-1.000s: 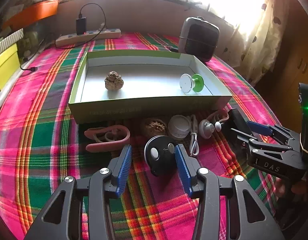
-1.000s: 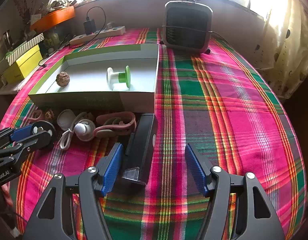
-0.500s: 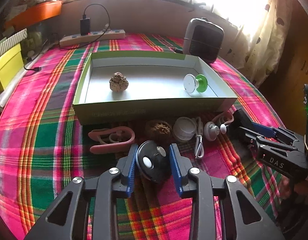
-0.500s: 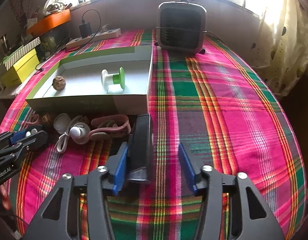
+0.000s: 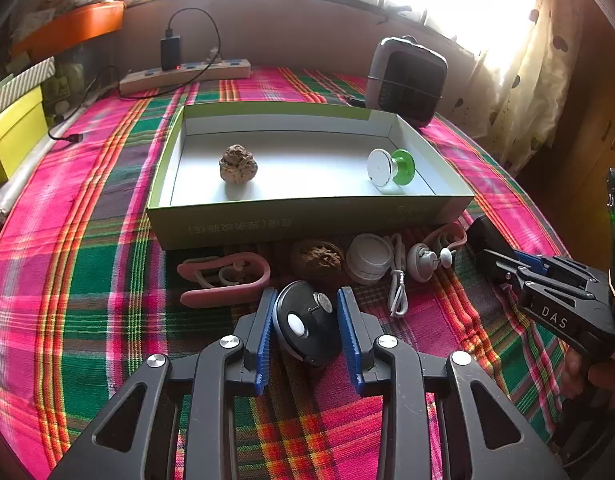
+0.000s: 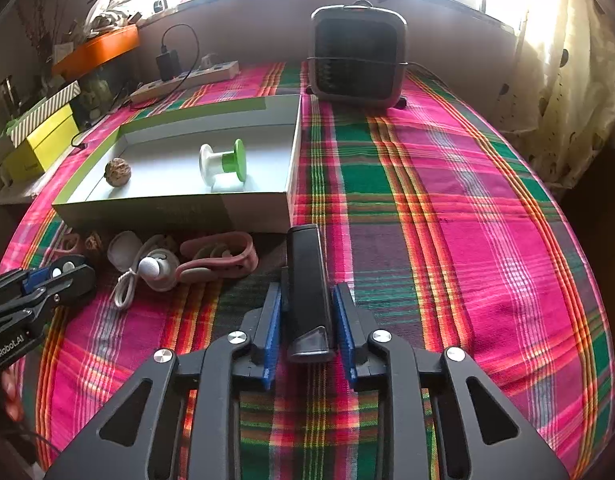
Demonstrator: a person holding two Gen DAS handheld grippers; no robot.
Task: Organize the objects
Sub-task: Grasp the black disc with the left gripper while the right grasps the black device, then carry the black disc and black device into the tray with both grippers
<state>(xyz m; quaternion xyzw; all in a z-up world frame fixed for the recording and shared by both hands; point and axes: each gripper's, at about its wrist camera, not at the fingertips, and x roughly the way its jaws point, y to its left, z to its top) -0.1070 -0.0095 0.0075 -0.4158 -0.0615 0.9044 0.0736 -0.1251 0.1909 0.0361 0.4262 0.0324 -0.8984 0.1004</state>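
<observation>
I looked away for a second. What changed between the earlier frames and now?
Both grippers' jaws have just been closing: the left gripper on the round black device, the right gripper on the black bar. The box and its contents stayed put.

Both grippers are black with blue ribbed pads, silver screws and white lettering.

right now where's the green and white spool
The green and white spool lies on its side inside the open box, near the box's right end in the left wrist view, well to the right of the walnut.
</observation>
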